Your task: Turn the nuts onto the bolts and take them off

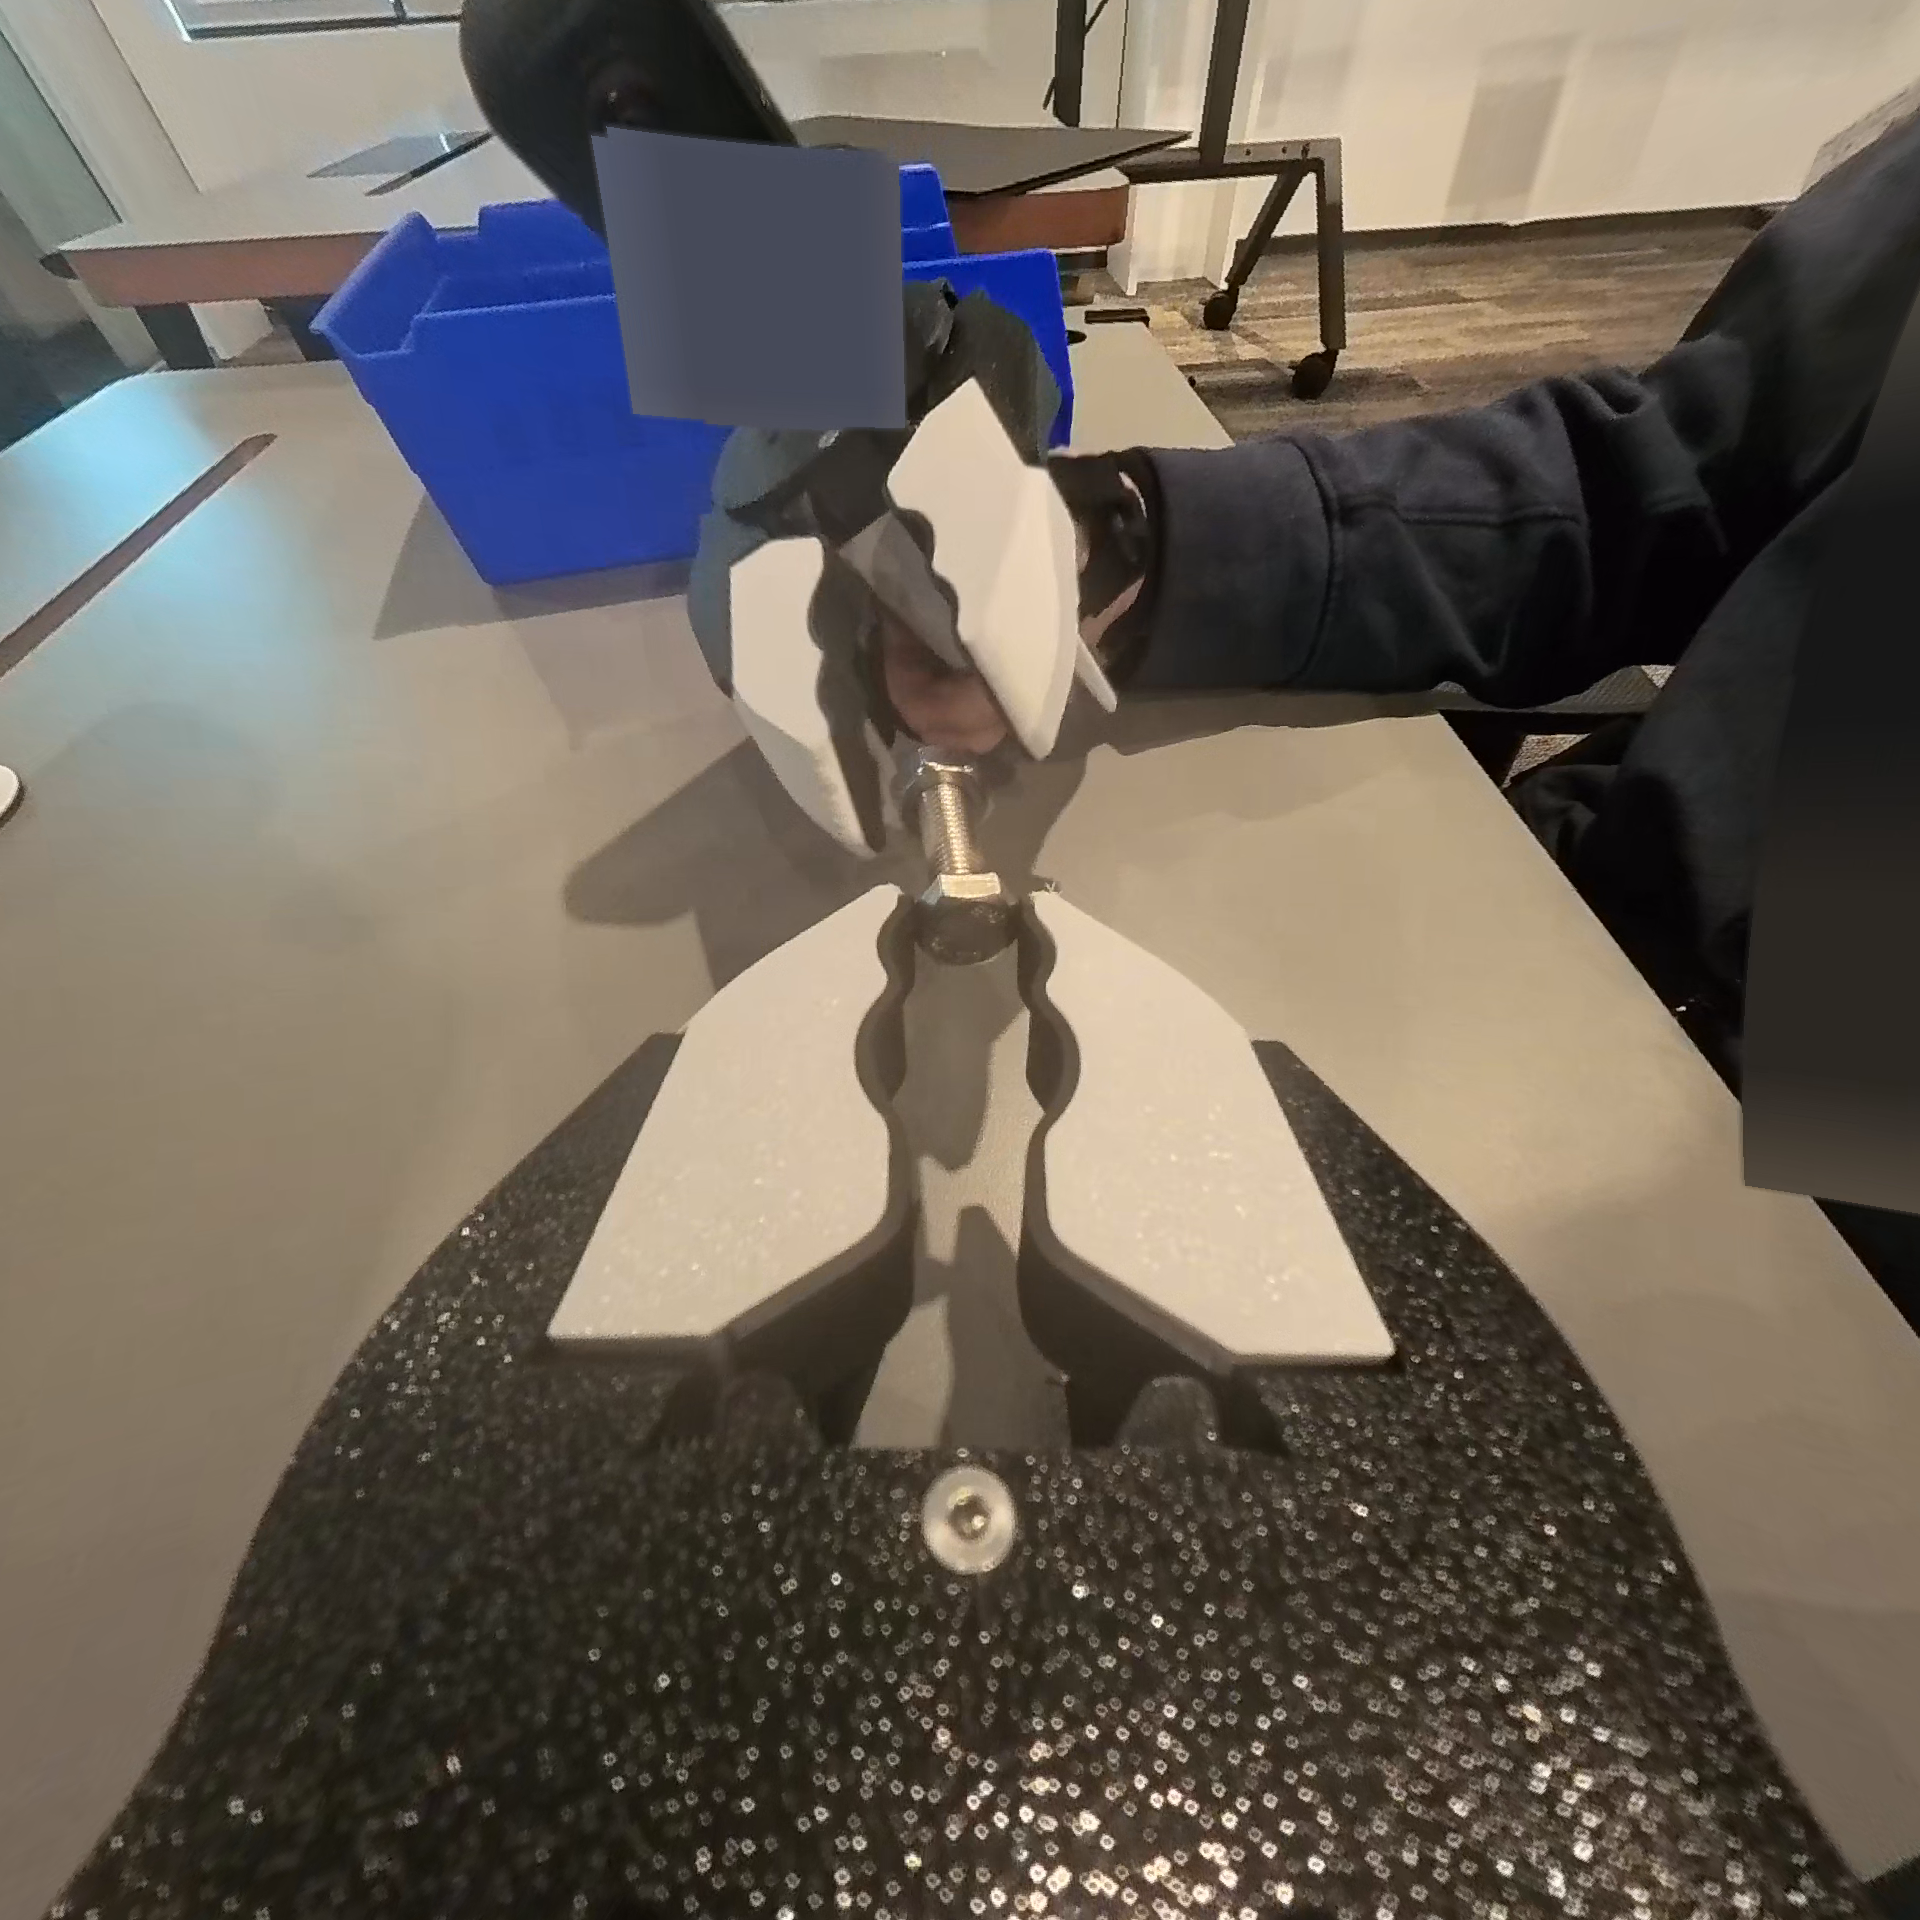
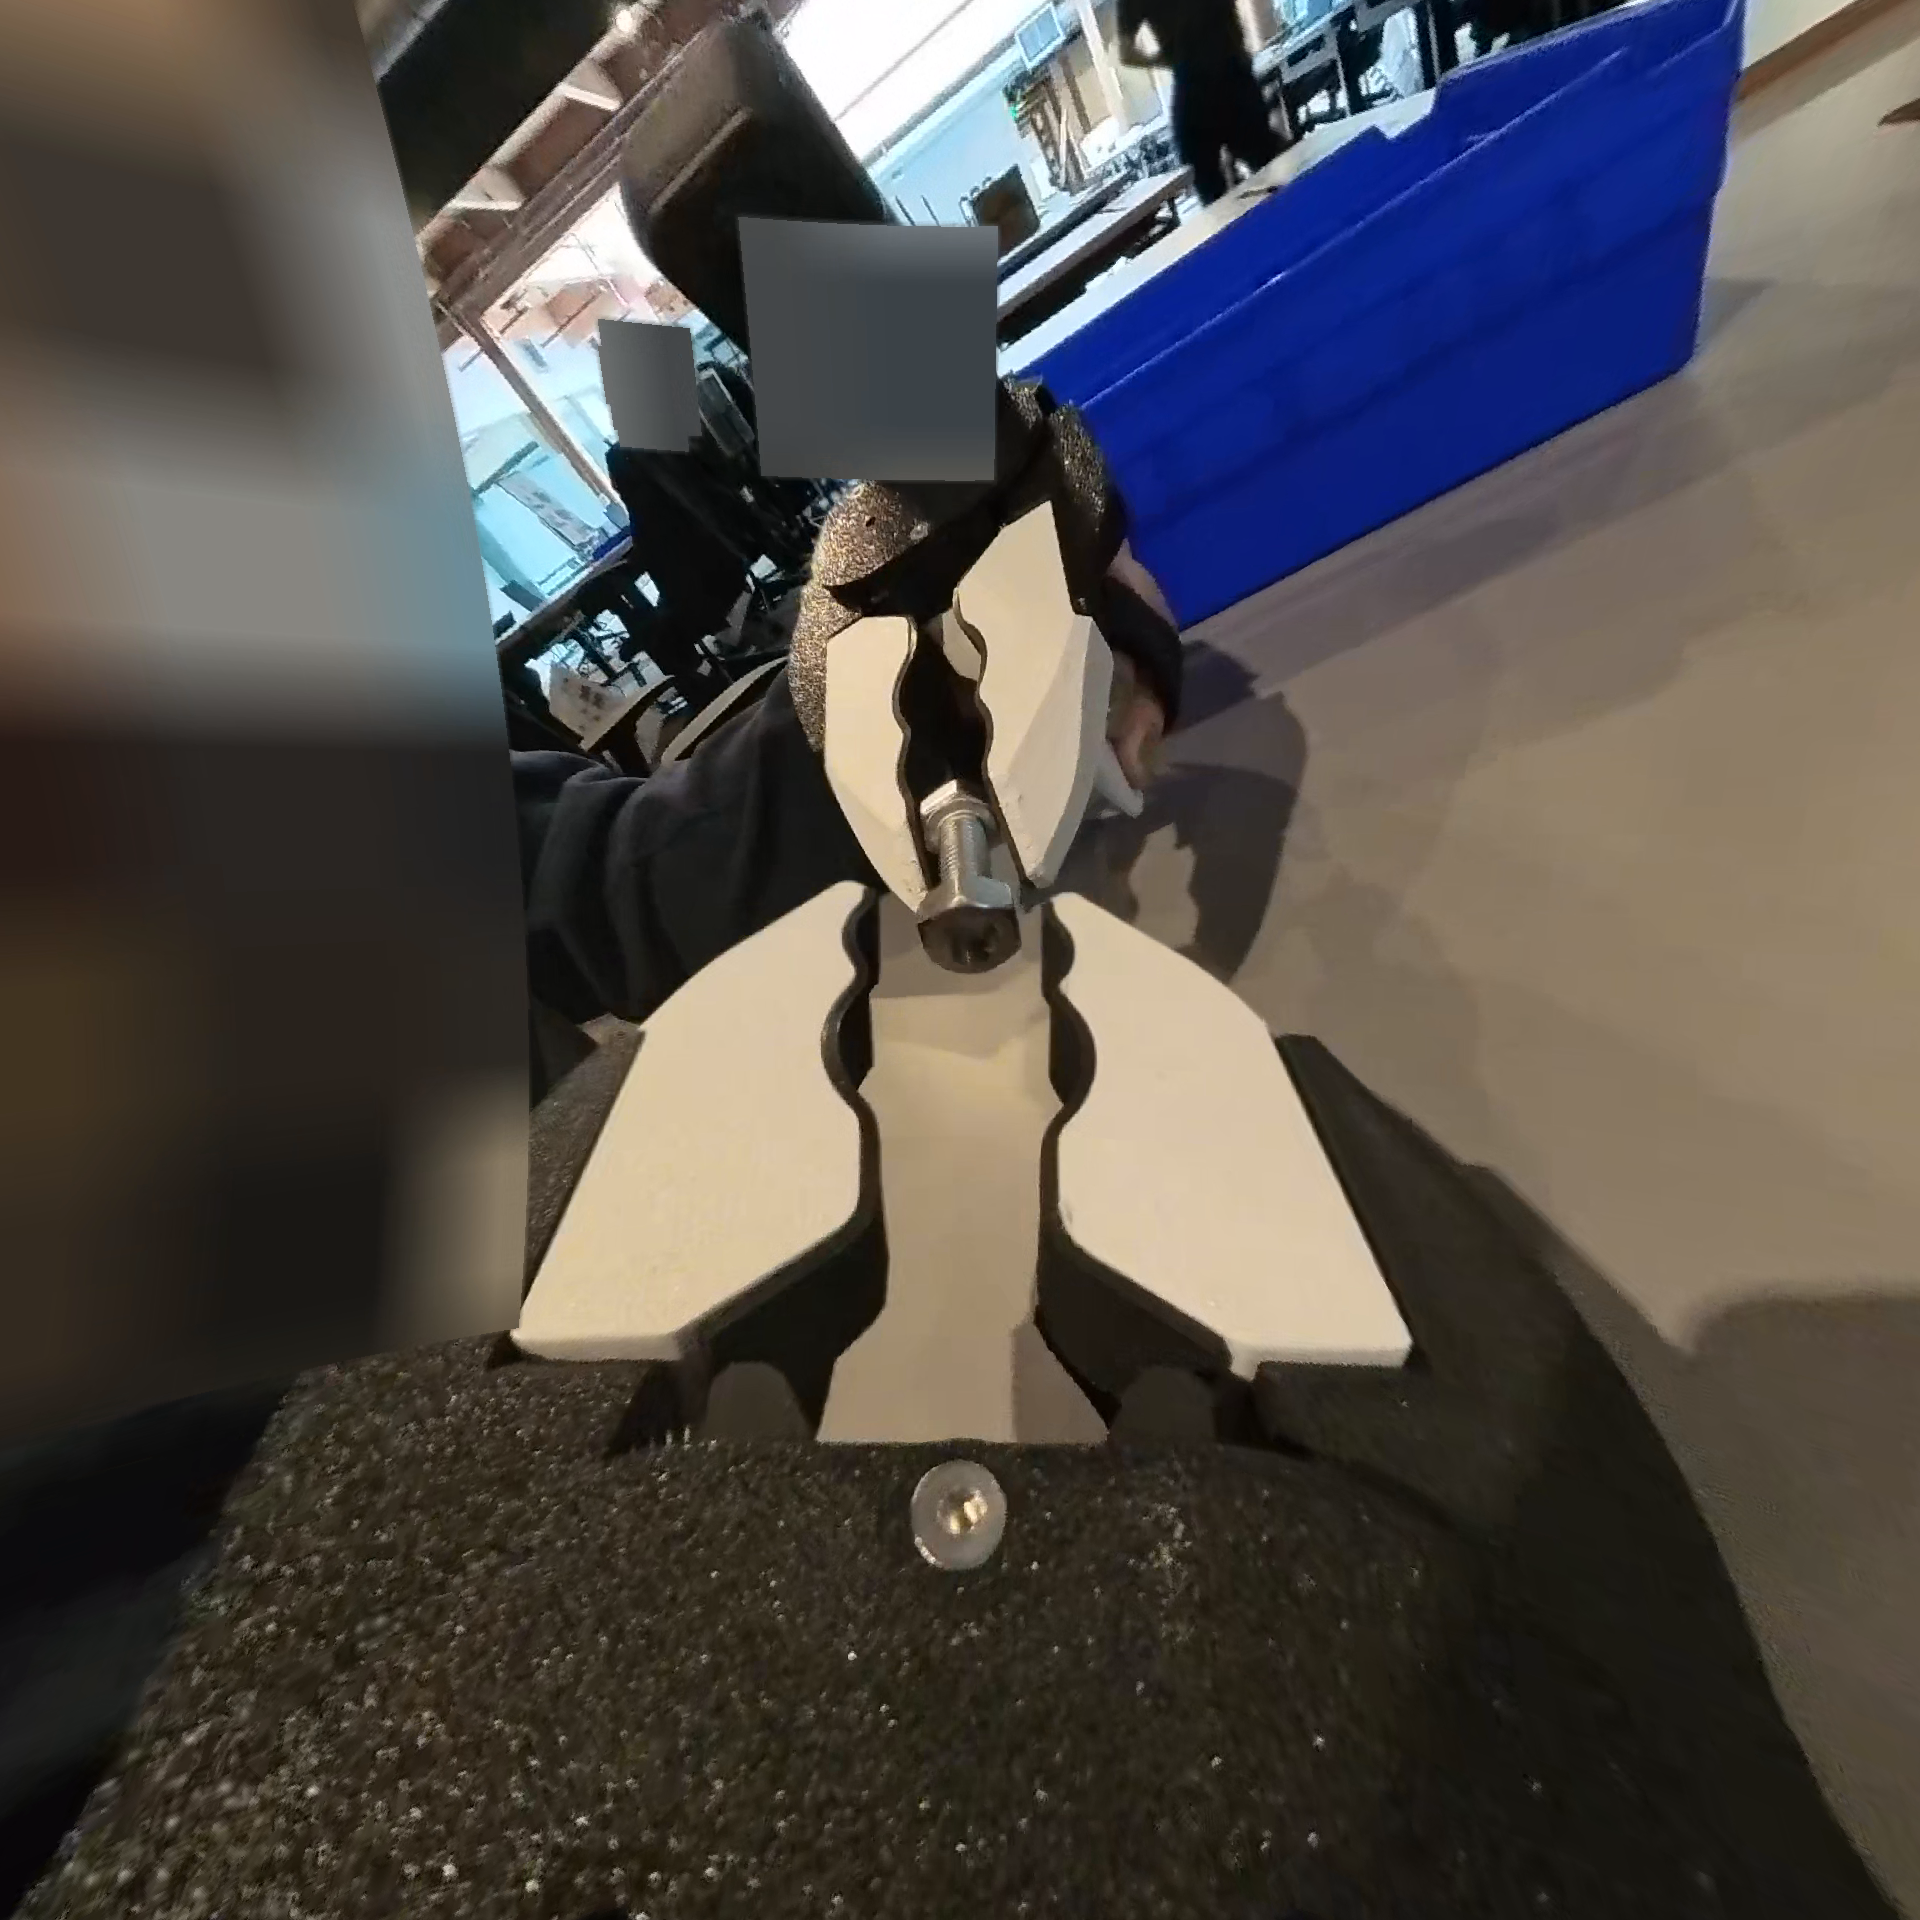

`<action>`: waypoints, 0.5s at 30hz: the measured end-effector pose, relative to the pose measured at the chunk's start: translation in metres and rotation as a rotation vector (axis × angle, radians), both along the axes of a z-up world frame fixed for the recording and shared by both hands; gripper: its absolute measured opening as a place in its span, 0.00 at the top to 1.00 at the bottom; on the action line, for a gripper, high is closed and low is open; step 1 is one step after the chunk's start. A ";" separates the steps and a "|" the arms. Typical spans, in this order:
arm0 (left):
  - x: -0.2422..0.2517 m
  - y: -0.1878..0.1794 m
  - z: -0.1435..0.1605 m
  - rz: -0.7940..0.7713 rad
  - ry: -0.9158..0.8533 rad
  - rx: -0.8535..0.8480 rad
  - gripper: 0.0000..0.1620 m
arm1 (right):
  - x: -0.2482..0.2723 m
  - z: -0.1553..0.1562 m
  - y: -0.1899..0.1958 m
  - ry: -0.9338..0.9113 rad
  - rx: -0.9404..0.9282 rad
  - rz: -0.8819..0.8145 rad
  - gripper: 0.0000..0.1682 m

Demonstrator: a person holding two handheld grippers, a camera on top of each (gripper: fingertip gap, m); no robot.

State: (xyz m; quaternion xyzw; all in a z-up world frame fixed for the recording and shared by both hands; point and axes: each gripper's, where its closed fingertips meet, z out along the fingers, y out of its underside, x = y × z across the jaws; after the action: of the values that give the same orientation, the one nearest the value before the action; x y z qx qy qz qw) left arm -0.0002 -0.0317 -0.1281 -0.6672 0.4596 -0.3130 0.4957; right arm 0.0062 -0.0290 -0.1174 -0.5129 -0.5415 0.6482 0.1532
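A silver bolt [image 1: 943,831] with a hex piece at each end is held in the air between the two grippers, above the grey table [image 1: 312,831]. My left gripper [image 1: 966,914] is shut on the near hex end [image 1: 961,890]. In the right wrist view the left gripper [image 2: 974,881] clamps the bolt [image 2: 961,852] around its far hex piece. My right gripper [image 2: 966,914] is open, with its tips on either side of the bolt's near end [image 2: 971,940] and small gaps on both sides. In the left wrist view the right gripper [image 1: 951,795] straddles the nut [image 1: 935,774].
A blue plastic bin [image 1: 499,416] stands on the table behind the grippers and also shows in the right wrist view [image 2: 1403,364]. A person's dark sleeve [image 1: 1455,551] reaches in from the right. The table's edge runs along the right. Left and right tips are no more than a few centimetres apart.
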 end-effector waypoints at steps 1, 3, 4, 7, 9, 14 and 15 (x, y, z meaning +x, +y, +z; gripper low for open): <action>0.000 0.000 0.000 0.000 0.001 0.001 0.89 | 0.000 0.000 -0.001 0.001 0.013 0.003 0.86; 0.001 -0.001 0.000 -0.005 -0.001 0.000 0.89 | 0.000 -0.001 0.000 -0.001 0.042 -0.002 0.89; 0.001 -0.001 0.001 -0.005 -0.001 0.000 0.89 | 0.001 -0.001 0.000 -0.001 0.049 -0.004 0.89; 0.000 -0.001 -0.001 -0.003 0.004 -0.008 0.89 | 0.000 -0.002 0.000 0.020 0.124 -0.018 0.89; -0.001 0.000 -0.002 -0.001 0.006 -0.012 0.89 | -0.001 -0.002 0.001 0.092 0.285 -0.041 0.90; -0.001 -0.001 0.000 -0.004 0.001 -0.009 0.89 | -0.002 0.000 0.003 0.334 0.843 -0.116 0.90; -0.001 -0.001 0.000 -0.004 -0.002 -0.012 0.89 | -0.002 0.000 0.004 0.355 0.905 -0.124 0.89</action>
State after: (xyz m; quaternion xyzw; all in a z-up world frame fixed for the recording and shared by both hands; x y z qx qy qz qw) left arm -0.0010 -0.0326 -0.1281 -0.6690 0.4586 -0.3171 0.4915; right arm 0.0040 -0.0255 -0.1173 -0.3080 -0.7028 0.4148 0.4891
